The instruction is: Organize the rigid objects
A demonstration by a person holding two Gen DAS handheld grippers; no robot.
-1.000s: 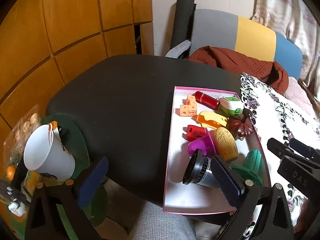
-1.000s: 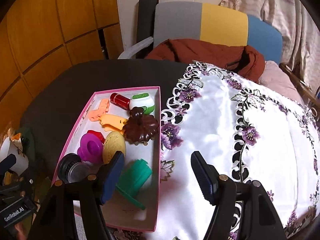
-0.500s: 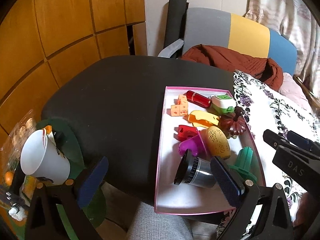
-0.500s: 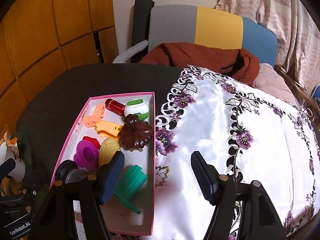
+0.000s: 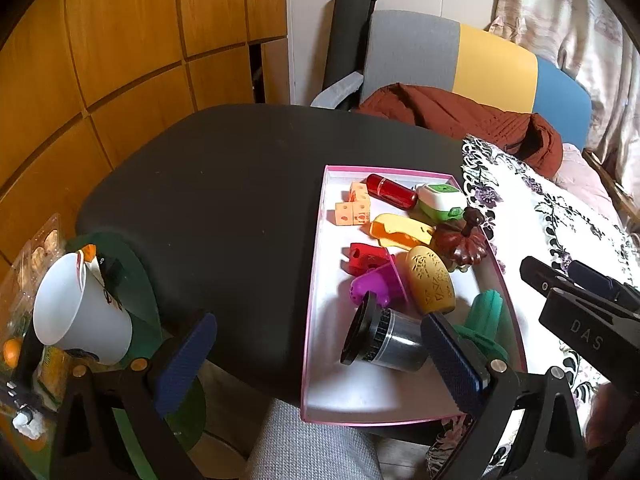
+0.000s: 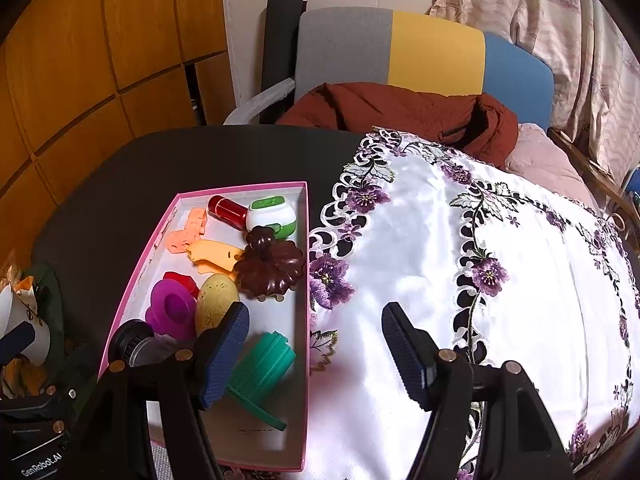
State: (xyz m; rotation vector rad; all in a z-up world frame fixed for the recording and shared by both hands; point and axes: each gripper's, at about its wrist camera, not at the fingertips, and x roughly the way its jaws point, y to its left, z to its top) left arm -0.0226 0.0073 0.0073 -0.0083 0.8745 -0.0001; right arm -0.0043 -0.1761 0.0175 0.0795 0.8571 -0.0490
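A pink-edged white box (image 5: 316, 280) (image 6: 136, 272) on the black table holds several small rigid things: a red cylinder (image 5: 390, 191), a green-white case (image 6: 272, 212), orange cheese blocks (image 5: 354, 208), a brown pumpkin lid (image 6: 270, 266), a yellow egg (image 5: 432, 280), a purple spool (image 6: 172, 308), a black-silver lens (image 5: 384, 340) and a green ribbed piece (image 6: 260, 368). My left gripper (image 5: 320, 360) is open and empty above the box's near left edge. My right gripper (image 6: 316, 352) is open and empty above the box's right edge and the cloth.
A white embroidered cloth (image 6: 480, 280) covers the table's right half. A white cup (image 5: 76, 312) on a green plate and snack packets sit at the left. A chair with a brown jacket (image 6: 400, 116) stands behind the table. Wooden panels line the left wall.
Both grippers have pulled back and risen slightly, so the box and table look smaller and farther. Both stay open and empty. The things in the box have not moved.
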